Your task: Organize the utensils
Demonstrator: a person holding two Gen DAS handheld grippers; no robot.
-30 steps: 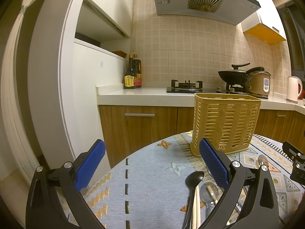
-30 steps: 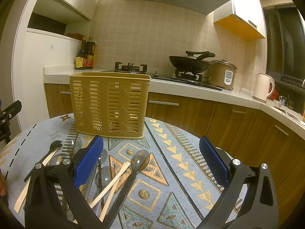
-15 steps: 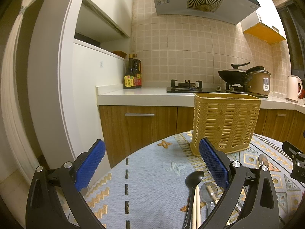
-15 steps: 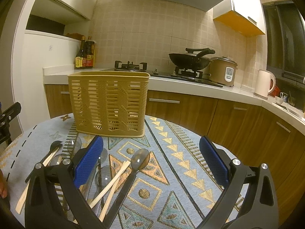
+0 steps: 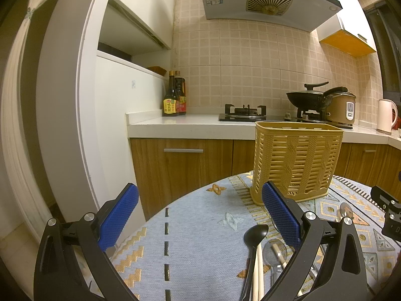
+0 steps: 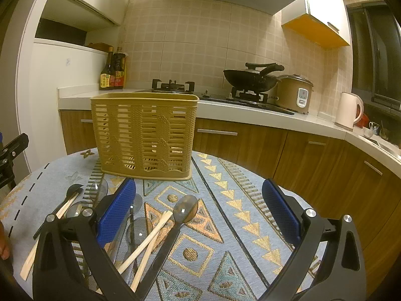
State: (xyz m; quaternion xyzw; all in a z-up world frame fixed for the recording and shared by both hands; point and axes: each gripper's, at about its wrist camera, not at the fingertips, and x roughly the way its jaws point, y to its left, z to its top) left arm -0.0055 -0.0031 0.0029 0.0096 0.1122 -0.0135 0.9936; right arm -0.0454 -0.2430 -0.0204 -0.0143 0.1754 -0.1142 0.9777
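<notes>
A tan slatted utensil basket (image 6: 144,135) (image 5: 297,160) stands upright at the far side of the round table. Loose utensils lie in front of it: a dark-handled metal spoon (image 6: 186,209), wooden chopsticks (image 6: 147,240), clear plastic spoons (image 6: 139,227) and a black spoon (image 6: 74,191) (image 5: 256,233) with more chopsticks (image 5: 258,273) beside it. My right gripper (image 6: 199,218) hovers open above the pile, nothing between its blue pads. My left gripper (image 5: 200,219) is open too, over the table's left part with the black spoon just inside its right finger.
The table wears a blue patterned cloth (image 6: 233,215). Behind it runs a kitchen counter (image 5: 190,125) with sauce bottles (image 5: 174,97), a gas hob, a wok (image 6: 250,77), a rice cooker (image 6: 295,96) and a kettle (image 6: 348,111). A white cabinet wall (image 5: 62,115) rises on the left.
The right gripper's view has tilted or risen slightly, so the basket and counter sit a touch lower in frame. The left gripper and the utensils have not moved.
</notes>
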